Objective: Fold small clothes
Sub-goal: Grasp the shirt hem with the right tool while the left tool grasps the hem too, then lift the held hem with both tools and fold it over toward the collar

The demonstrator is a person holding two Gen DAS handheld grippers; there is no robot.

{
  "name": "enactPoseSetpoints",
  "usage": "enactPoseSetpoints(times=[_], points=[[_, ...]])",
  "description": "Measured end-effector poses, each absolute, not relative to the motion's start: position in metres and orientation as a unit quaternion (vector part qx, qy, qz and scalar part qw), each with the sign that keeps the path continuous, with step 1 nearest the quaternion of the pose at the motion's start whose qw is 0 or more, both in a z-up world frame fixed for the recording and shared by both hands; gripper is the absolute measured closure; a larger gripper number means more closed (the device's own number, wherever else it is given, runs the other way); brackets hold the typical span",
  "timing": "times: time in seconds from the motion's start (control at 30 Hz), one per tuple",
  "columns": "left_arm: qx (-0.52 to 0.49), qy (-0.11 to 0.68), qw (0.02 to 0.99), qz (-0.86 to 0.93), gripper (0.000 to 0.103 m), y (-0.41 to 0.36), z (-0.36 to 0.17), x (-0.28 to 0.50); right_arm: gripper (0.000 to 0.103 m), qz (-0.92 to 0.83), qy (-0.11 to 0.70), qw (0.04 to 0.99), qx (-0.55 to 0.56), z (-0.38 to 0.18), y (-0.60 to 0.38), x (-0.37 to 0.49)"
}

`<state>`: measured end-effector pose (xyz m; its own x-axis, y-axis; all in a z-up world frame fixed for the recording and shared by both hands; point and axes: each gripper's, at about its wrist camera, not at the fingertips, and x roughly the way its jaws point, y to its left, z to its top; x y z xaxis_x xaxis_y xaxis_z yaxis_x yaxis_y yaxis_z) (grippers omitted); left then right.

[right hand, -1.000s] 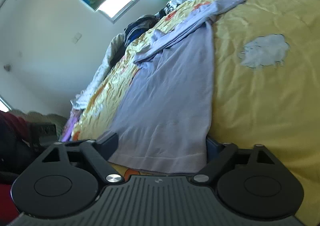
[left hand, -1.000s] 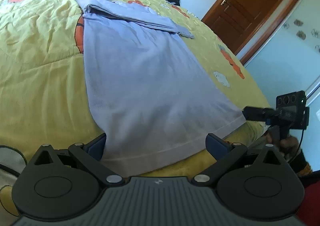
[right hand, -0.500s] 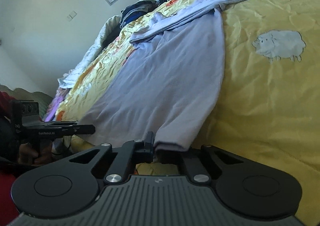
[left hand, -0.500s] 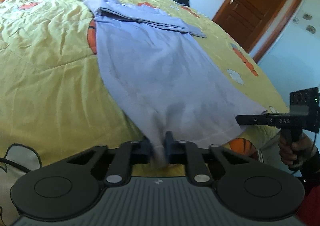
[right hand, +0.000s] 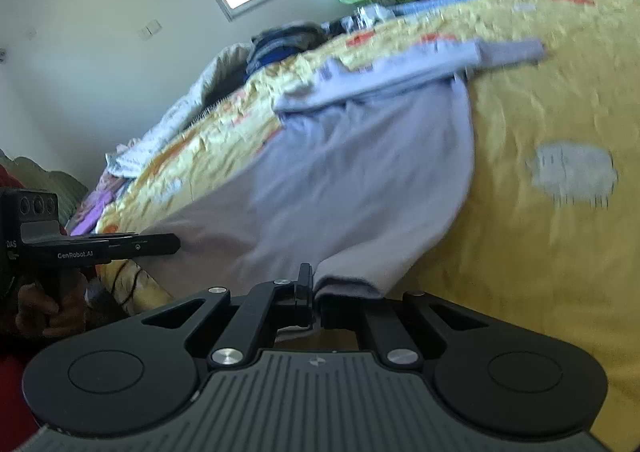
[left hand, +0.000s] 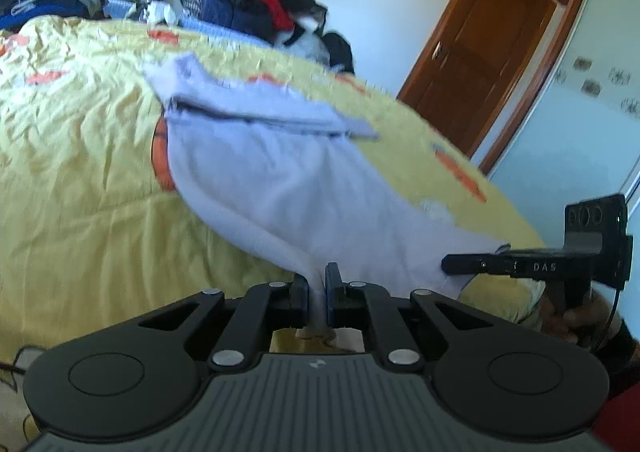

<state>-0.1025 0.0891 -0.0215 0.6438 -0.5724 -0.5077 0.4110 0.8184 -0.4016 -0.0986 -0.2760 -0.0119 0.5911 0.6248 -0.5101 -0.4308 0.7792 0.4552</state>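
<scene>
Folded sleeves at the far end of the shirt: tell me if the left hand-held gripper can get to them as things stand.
Probably not yet: the left hand-held gripper is shut on the shirt hem, though nothing blocks the sleeves.

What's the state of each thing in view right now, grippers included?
left gripper: shut on the hem of the lilac shirt.
right gripper: shut on the hem's other corner.
lilac shirt: near end raised off the bed, far end lying flat, sleeves folded across the top.
yellow bedspread: spread out, wrinkled.
wooden door: appears closed.
clothes pile: heaped, unfolded, beyond the bed.
</scene>
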Motion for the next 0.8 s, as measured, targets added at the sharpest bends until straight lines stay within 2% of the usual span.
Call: enactPoseSetpoints(times=[0.4, 0.8], points=[[-0.173, 0.244, 0.926, -0.231, 0.095, 0.096, 0.003, -0.081, 0.097, 0.287, 0.262, 0.914, 0.120, 0.020, -0.265, -0.076], [-0.153, 0.227, 0.949, -0.157, 0.095, 0.081, 0.020, -0.043, 0.098, 0.247, 0.212, 0.939, 0.109, 0.036, -0.248, -0.050]])
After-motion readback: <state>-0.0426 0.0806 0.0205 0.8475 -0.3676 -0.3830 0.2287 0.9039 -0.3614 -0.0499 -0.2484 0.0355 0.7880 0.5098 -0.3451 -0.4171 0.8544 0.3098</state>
